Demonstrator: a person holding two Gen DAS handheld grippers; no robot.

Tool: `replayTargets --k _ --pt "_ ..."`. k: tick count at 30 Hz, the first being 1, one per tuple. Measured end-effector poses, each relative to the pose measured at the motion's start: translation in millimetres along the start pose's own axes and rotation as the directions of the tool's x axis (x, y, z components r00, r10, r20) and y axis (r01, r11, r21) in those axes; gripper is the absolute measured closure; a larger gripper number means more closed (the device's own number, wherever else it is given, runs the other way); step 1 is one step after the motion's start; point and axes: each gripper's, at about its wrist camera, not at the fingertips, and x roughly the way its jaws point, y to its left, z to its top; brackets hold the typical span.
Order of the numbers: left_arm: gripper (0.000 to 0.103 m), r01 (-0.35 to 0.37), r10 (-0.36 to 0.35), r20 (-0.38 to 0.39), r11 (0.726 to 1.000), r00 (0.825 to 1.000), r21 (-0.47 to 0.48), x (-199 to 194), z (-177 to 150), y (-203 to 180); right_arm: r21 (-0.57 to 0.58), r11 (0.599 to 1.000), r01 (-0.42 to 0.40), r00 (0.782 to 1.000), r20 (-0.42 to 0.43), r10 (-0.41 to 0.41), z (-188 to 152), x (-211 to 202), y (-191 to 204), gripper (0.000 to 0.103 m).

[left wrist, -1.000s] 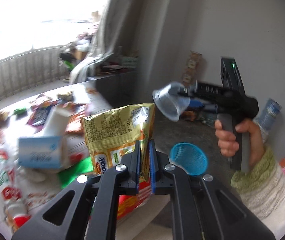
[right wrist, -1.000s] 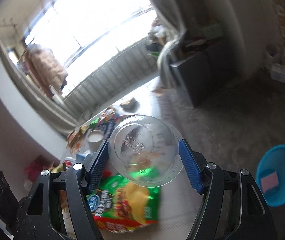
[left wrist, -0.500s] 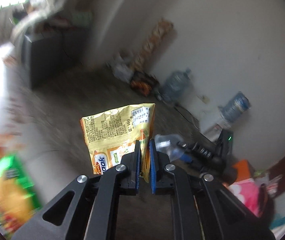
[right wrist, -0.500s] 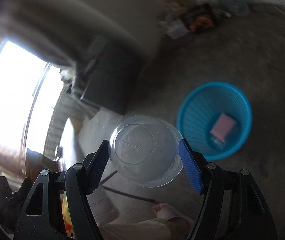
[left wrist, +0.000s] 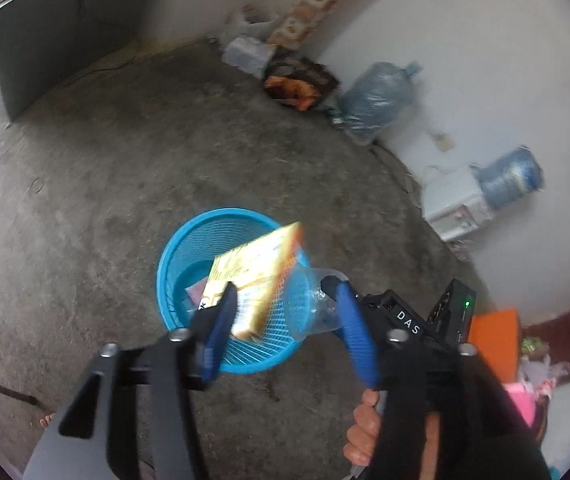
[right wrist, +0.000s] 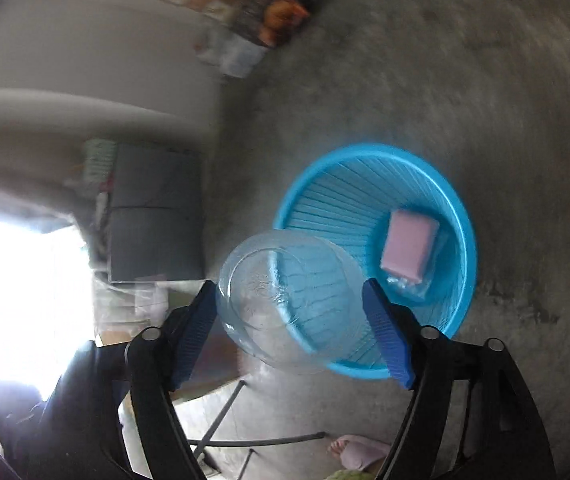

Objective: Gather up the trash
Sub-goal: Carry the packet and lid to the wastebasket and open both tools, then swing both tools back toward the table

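Observation:
My left gripper point(left wrist: 285, 322) hangs over the blue mesh basket point(left wrist: 163, 276) on the concrete floor. Its jaws are opening and stand wide. The yellow snack bag point(left wrist: 253, 276) is loose between them, tilted and dropping toward the basket, with no pad pressing it. My right gripper point(right wrist: 293, 332) points at the same basket point(right wrist: 467, 236), and its jaws are opening slightly. The clear plastic cup point(right wrist: 281, 304) still sits between the blue pads point(right wrist: 385, 332), its sides meeting both. In the left wrist view the cup point(left wrist: 311, 306) shows beside the basket rim. A pink packet point(right wrist: 409, 244) lies in the basket.
Two large water bottles point(left wrist: 377, 96) point(left wrist: 513, 176), a white dispenser point(left wrist: 453, 204) and an orange-and-black bag point(left wrist: 297, 84) line the wall. A grey cabinet point(left wrist: 45, 52) stands at the far left. A person's hand point(left wrist: 365, 432) holds the right gripper. A foot point(right wrist: 349, 450) shows near a thin metal leg.
Both grippers swung away from the cluttered table and down over the blue basket. The left jaws went from shut on the yellow bag to wide apart, letting it go. The cup stays between the right pads.

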Motion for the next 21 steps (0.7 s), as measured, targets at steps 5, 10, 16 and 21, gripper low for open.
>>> replayTargets --k 5,10,16,21 --pt "0.045 0.013 -0.012 0.015 0.999 1.000 -0.049 -3.8 3.0 13.3 0.009 0.999 0.035 0.999 -0.028 -0.035 -3.3 10.6 -11.3 0.030" --pt "0.043 0.005 -0.002 0.075 0.999 0.997 -0.040 -37.2 6.5 7.7 -0.008 1.000 0.023 1.000 -0.016 -0.023 -11.0 -1.4 -9.1 0.029" --pt "0.038 -0.027 0.032 0.123 0.999 0.992 -0.040 -97.2 -9.6 -11.6 -0.092 0.996 0.016 1.000 0.001 -0.016 -24.9 -29.7 9.3 0.028" --pt "0.034 -0.068 0.061 0.199 0.997 0.978 0.028 -159.8 -39.4 -25.6 -0.227 0.974 0.015 1.000 0.011 -0.013 -45.5 -64.3 37.3 0.025"
